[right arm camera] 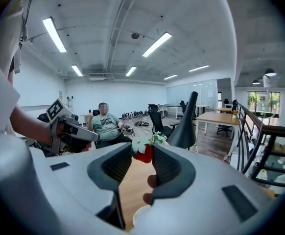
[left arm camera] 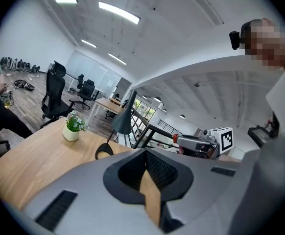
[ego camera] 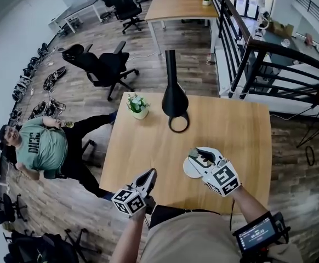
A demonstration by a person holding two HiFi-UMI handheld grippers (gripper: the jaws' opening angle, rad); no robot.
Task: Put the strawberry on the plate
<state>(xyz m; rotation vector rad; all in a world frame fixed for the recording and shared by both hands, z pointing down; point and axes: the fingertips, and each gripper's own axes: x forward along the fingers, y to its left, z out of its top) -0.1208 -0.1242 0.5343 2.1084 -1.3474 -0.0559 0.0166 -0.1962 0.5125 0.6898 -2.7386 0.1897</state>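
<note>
The jaws of my right gripper (right arm camera: 142, 149) are pinching the strawberry (right arm camera: 144, 154) at their very tips. Its red body is sitting between the dark pads and its green leaves are sticking out to the left. I am holding it in the air above the tabletop (ego camera: 233, 127), not on the plate (right arm camera: 141, 218). The rim of that white plate is showing at the bottom of the right gripper view, below the jaws. From the head view the plate is lying near the front edge of the tabletop, and my right gripper is covering part of it.

The jaws of my left gripper (left arm camera: 145, 154) are pressing together with nothing between them. That gripper is hanging over the front left edge of the tabletop, apart from the plate and the strawberry.

Farther back a black lamp (ego camera: 174, 98) is standing on its ring-shaped base. A small potted plant (ego camera: 138, 106) is sitting just to its left. Off the tabletop, a person in a green shirt (ego camera: 39, 147) is sitting on the wooden floor side, and a black office chair (ego camera: 102, 67) is standing beyond.
</note>
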